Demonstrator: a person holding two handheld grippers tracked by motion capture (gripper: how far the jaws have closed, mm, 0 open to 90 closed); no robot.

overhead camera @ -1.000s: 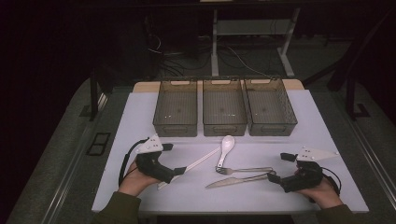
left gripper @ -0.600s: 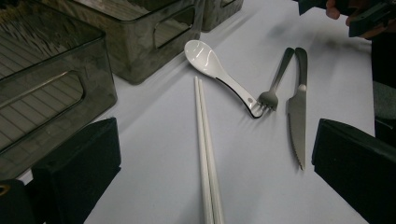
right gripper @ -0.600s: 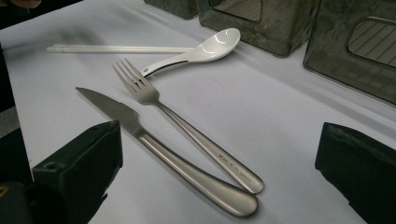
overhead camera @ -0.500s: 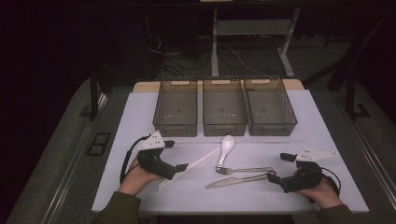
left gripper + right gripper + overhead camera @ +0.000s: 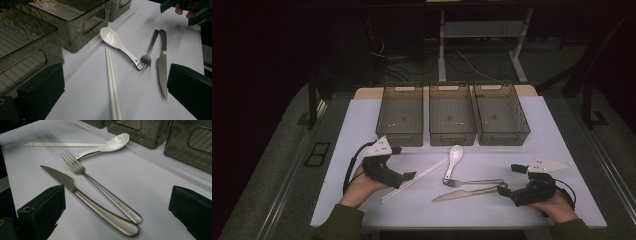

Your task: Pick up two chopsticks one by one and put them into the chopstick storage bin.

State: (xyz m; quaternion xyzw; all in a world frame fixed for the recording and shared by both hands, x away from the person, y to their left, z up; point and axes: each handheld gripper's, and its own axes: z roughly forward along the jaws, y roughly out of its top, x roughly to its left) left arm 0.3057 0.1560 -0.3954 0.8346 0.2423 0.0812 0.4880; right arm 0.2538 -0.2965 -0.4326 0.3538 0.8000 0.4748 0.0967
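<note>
Chopsticks (image 5: 414, 180), a white pair lying side by side, rested flat on the pale table (image 5: 362, 125), on the person's side of the three smoky plastic bins (image 5: 451, 115) lined up along the far edge. Their nearer end lay just beside the left gripper (image 5: 408, 176), whose black jaws stood wide apart in the left gripper view, one on either side of the pair and touching nothing. The white spoon (image 5: 454, 159) lay just right of the chopsticks' far end, bowl toward the middle bin, handle pointing back at the person. Right of the chopsticks again, the fork (image 5: 473, 182) lay with its tines against the spoon's handle tip, and the knife (image 5: 466, 193) lay just beside the fork on the person's side, the two metal handles meeting at their ends farthest from the chopsticks. The right gripper (image 5: 502, 188) sat at those handle ends, well apart from the chopsticks; its jaws too were spread wide in the right gripper view, holding nothing.
</note>
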